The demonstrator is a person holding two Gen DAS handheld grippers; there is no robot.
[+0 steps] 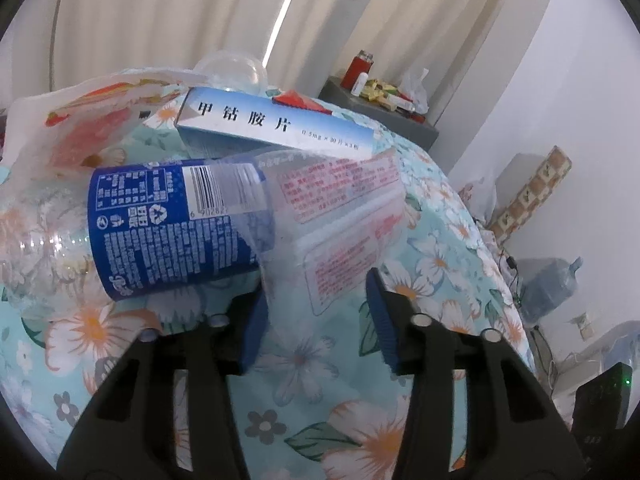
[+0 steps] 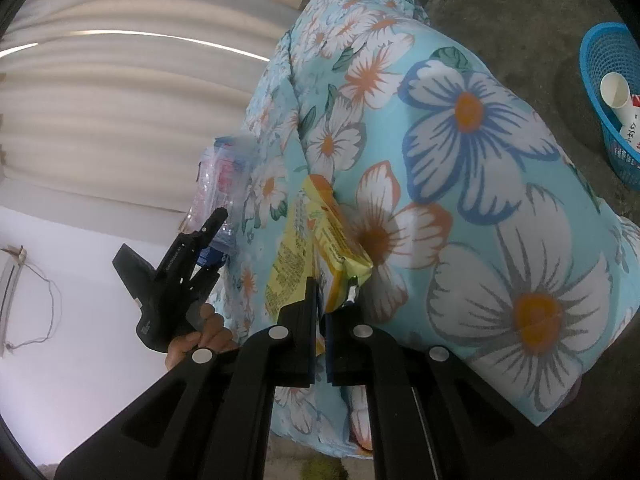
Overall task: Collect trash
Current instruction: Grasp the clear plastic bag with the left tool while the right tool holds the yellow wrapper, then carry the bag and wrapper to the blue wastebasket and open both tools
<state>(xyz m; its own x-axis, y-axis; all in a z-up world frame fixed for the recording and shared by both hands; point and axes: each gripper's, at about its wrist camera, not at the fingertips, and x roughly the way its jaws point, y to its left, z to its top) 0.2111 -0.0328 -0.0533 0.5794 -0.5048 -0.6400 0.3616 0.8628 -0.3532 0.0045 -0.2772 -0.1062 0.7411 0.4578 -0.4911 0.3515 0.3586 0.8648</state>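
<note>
- Wrapper [image 2: 320, 236], yellow, is pinched in the right tool [image 2: 321, 308].
- Left tool [image 1: 316, 312] gapes wide around clear film [image 1: 340, 216]; bottle [image 1: 168, 224] and box [image 1: 272, 124] crowd alongside.
- Basket [image 2: 600, 92] sits well apart.

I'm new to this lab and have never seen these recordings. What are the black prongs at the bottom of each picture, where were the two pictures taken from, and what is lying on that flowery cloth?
No robot here: a person holds a two-finger gripper in each hand, and each gripper carries a wide-angle camera looking out along its fingers. The black prongs are those fingers.

The left wrist view shows the left gripper open, its blue pads either side of a clear plastic wrapper without gripping it. Beside the wrapper, on the floral cloth, lie an empty plastic bottle with a blue label and a blue-and-white medicine box.

The right wrist view shows the right gripper shut on a yellow packet. You can also see the other gripper there, held in the person's hand. On the floor at the far right stands a blue basket with paper cups inside.
</note>
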